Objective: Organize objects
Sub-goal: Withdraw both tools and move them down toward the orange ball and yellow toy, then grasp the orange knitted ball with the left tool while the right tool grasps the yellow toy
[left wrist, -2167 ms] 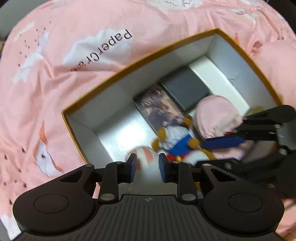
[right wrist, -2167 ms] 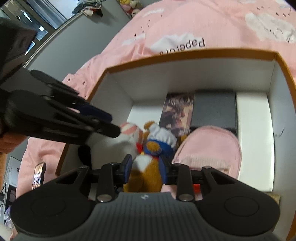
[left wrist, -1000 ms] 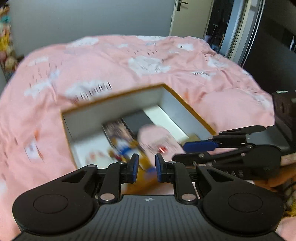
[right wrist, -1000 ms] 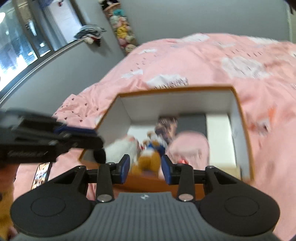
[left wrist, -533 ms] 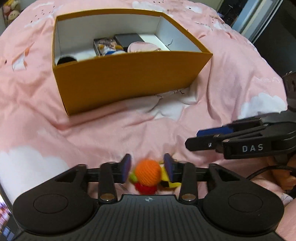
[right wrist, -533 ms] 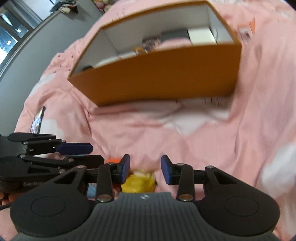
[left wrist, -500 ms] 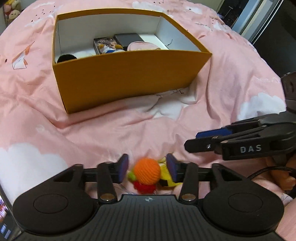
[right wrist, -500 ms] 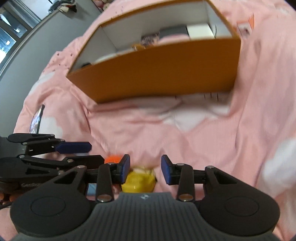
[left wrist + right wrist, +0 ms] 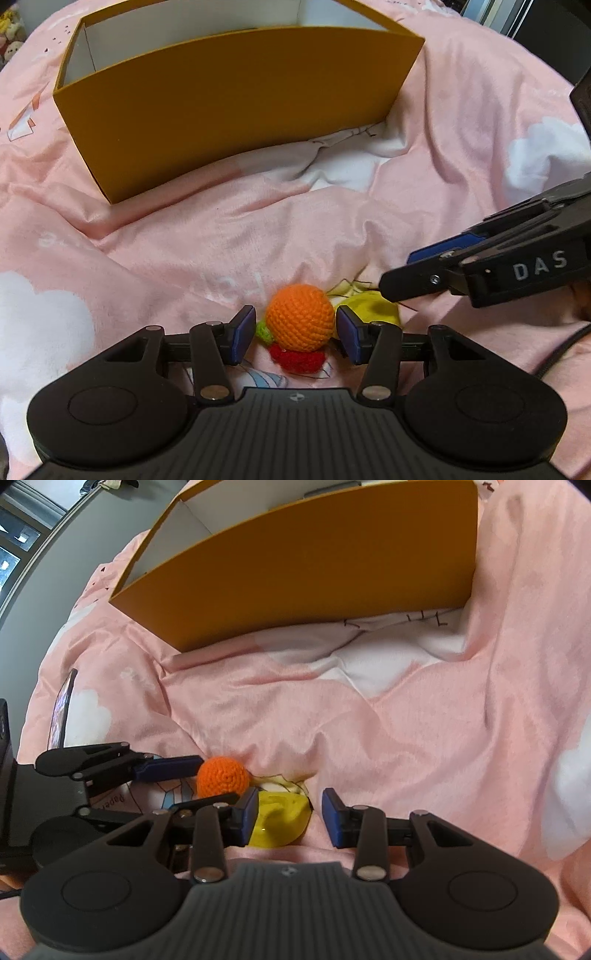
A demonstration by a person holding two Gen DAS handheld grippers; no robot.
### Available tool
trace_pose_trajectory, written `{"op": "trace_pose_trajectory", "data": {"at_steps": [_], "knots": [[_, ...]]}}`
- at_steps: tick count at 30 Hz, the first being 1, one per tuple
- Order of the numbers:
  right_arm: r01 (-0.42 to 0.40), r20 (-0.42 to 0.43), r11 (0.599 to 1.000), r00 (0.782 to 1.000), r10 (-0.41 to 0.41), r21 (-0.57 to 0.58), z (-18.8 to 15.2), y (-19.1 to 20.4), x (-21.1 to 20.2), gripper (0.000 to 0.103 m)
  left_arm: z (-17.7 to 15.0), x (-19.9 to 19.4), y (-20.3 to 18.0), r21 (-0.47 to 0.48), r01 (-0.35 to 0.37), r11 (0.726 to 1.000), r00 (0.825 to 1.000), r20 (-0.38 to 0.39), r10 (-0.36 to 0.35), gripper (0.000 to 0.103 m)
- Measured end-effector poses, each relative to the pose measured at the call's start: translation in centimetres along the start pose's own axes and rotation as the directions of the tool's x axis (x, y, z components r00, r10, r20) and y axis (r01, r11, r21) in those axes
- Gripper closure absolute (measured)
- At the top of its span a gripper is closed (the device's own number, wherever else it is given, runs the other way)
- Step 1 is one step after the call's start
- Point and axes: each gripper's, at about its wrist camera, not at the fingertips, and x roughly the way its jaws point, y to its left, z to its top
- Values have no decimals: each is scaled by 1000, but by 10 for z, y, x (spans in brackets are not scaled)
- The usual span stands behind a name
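Note:
An orange crochet ball (image 9: 300, 322) lies on the pink bedding, with a small green piece (image 9: 263, 330) and a red crochet piece (image 9: 297, 360) tucked against it. My left gripper (image 9: 295, 334) is open and straddles the ball. Its right pad sits close to the ball and its left pad stands off with a gap. Just right of the ball lies a yellow soft thing (image 9: 280, 819), between the fingers of my open right gripper (image 9: 290, 818), which does not press on it. The right gripper (image 9: 397, 273) reaches in from the right in the left wrist view. The orange box (image 9: 236, 103) stands beyond.
The orange box (image 9: 314, 561) blocks the far side; from this low angle only its white inner walls show. Rumpled pink bedding with white clouds (image 9: 388, 664) lies between it and the toys. A phone (image 9: 61, 716) lies on the bedding at the left.
Both grippers have come away from the box and sunk toward the bedding in front of it. The left gripper's jaws have spread and now straddle the orange ball.

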Motion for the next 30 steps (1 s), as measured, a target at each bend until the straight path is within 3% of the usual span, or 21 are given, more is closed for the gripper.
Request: {"op": "trace_pose_trajectory", "data": {"at_steps": [3,4,7,11,18,30], "knots": [[-4,-9,1000,1000,4,-5,0,2,1,63,-1,1,2,-10,6,1000,1000,11,-6,51],[-7,-9,1000,1000,7,-7,0,3,1,62,-2,0,3,-15,4,1000,1000,15,-4,57],[-24,-16,999,1000,23,-34,0,10,3,61,-6,-8,7,-47,-16,999,1000,20,17,57],[-3,-44,995,999,-2,-102,-2,25,9,47,-14,-25,16,-109,-47,993,998,40,52,58],[67,-88,982,993,-83,-175,-5,40,30,47,-19,-33,30,-178,-12,984,997,75,26,58],[67,-145,984,985,-91,-167,-3,33,53,48,-20,-29,38,-199,24,980,997,82,-8,58]]}}
